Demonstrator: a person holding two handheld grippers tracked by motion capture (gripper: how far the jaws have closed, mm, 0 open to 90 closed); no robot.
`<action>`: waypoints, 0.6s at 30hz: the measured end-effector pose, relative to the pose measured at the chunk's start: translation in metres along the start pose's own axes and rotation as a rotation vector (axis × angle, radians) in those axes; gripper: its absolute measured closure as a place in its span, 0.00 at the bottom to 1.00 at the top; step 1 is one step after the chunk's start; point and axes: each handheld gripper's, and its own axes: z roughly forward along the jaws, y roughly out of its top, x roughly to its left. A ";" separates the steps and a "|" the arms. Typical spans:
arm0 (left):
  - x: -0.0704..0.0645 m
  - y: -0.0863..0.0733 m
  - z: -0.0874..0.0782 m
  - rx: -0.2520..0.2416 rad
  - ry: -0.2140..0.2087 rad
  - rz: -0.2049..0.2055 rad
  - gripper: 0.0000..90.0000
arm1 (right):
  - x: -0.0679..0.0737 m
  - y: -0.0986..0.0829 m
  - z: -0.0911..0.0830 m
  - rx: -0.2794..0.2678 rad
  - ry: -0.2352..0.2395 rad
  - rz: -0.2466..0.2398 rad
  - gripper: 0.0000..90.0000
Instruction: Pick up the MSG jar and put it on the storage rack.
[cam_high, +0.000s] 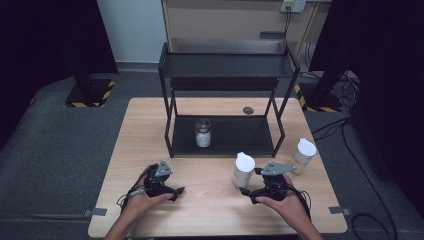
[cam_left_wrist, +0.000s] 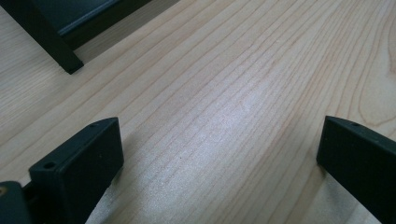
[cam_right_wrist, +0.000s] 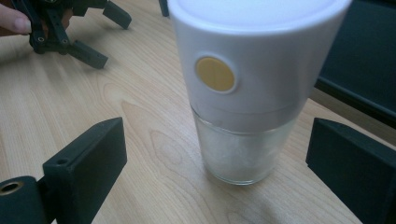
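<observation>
A glass jar (cam_right_wrist: 243, 93) with a white lid, a yellow dot on the lid and white powder inside stands on the wooden table (cam_high: 210, 205). It stands at the open fingertips of my right gripper (cam_right_wrist: 217, 135), untouched. From above, this jar (cam_high: 243, 170) is just left of the right gripper (cam_high: 251, 181). My left gripper (cam_high: 172, 186) rests low over bare wood, and its jaws (cam_left_wrist: 219, 140) are wide open around nothing. The left gripper (cam_right_wrist: 70, 32) also appears far off in the right gripper view.
A black two-tier rack (cam_high: 225, 72) stands at the back of the table, with a small jar (cam_high: 203, 132) on its lower shelf. One rack foot (cam_left_wrist: 70, 65) is near the left gripper. Another white-lidded jar (cam_high: 303, 155) stands at the right. A dark round spot (cam_high: 248, 110) lies behind the rack.
</observation>
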 end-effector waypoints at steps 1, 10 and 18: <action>0.000 0.000 0.000 0.000 0.000 0.000 0.00 | 0.000 -0.001 0.000 -0.003 -0.002 0.003 0.06; 0.001 0.000 0.000 0.000 -0.001 0.000 0.00 | 0.002 -0.006 -0.003 -0.008 -0.016 0.003 0.06; 0.001 0.001 0.000 0.001 -0.004 0.003 0.00 | 0.001 -0.004 0.000 -0.011 -0.013 0.008 0.06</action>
